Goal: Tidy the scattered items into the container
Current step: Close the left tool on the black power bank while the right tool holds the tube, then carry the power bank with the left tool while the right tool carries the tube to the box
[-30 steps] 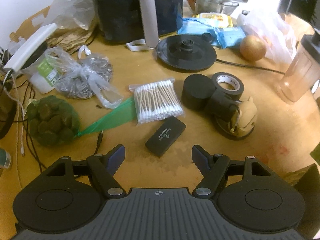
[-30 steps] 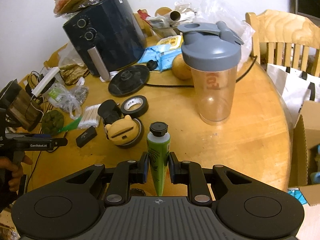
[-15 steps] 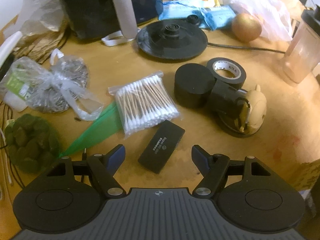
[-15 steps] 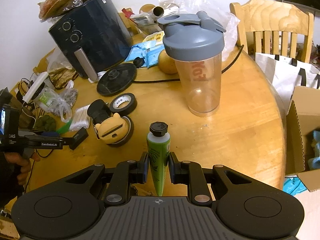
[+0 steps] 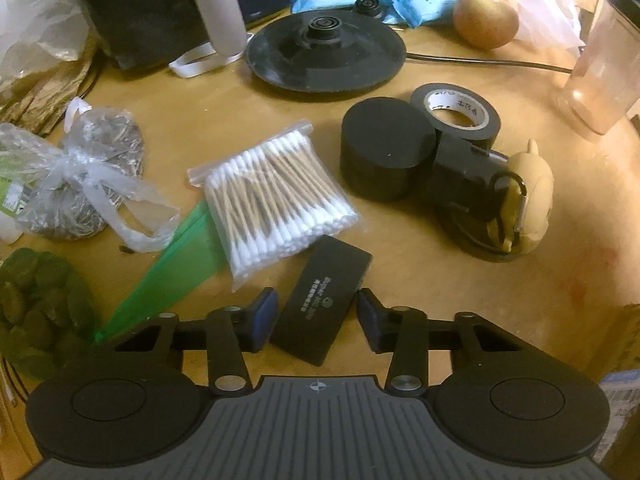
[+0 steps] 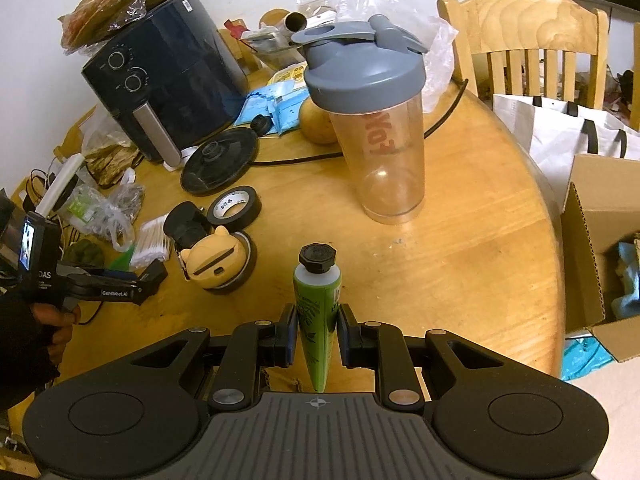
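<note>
A small flat black box (image 5: 320,304) lies on the wooden table (image 5: 460,300), and my left gripper (image 5: 316,314) straddles it. Its jaws are closing, and the blue pads (image 5: 265,312) meet the box's long sides. My right gripper (image 6: 316,332) is shut on a green tube (image 6: 318,296) with a black cap, held upright above the table. An open cardboard box (image 6: 592,240) stands off the table's right edge. In the right wrist view my left gripper (image 6: 150,276) is low at the far left, in a gloved hand (image 6: 36,336).
Around the black box lie a bag of cotton swabs (image 5: 276,196), a black cylinder (image 5: 384,148), a tape roll (image 5: 460,112), a tan animal-shaped case (image 5: 528,196) and green bagged items (image 5: 36,312). A shaker bottle (image 6: 380,120), air fryer (image 6: 168,76), kettle base (image 5: 324,52) and chair (image 6: 524,36) are farther back.
My left gripper came down and forward over the black box, and its jaws narrowed from wide apart to the box's sides. The right gripper still holds the green tube, its view turned slightly.
</note>
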{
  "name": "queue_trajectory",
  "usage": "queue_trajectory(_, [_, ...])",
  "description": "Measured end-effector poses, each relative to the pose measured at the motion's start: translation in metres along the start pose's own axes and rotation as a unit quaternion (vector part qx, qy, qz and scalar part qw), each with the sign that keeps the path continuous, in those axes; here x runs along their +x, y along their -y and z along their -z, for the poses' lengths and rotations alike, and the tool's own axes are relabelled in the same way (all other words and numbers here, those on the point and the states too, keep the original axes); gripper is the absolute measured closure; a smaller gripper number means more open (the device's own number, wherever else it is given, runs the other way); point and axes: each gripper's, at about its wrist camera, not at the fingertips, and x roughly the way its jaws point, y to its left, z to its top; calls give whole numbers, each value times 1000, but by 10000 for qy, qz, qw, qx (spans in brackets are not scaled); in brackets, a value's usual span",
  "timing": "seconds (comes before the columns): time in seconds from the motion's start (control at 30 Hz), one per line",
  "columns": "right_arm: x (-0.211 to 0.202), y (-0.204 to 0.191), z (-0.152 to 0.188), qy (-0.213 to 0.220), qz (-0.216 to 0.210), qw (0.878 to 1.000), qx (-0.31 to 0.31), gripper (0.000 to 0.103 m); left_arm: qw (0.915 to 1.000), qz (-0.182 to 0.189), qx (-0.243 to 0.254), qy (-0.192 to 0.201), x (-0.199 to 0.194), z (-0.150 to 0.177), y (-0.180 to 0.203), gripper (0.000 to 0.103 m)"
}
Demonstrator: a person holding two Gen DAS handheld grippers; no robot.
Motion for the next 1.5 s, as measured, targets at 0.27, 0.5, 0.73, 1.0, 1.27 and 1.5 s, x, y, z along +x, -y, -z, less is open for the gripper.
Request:
queue_trajectory(0.27, [-2, 2, 1, 16, 29, 10000, 44, 80, 9999, 101, 36, -29, 0, -1, 3, 72])
queue_trajectory(0.5, [-4, 3, 2, 29, -1, 10000, 30, 80, 9999, 93, -8, 39, -6, 2, 7, 72])
queue_trajectory(0.73, [-6, 3, 2, 42, -43, 10000, -18, 80, 9997, 67, -170, 188, -20, 4, 12, 72])
queue_trajectory(1.0, [-10, 1, 0, 62, -139, 9998, -155, 80, 9978, -45, -408, 525, -43, 5, 21, 72])
queue_trajectory(1.27, [-14, -4, -3, 103, -267, 9991, -325, 80, 9955, -150, -577, 731, -65, 9, 32, 72])
queue_trajectory(1.5, [-19, -9, -3, 146, -388, 9981, -446, 80, 9933, -160, -753, 865, -86, 15, 42, 72])
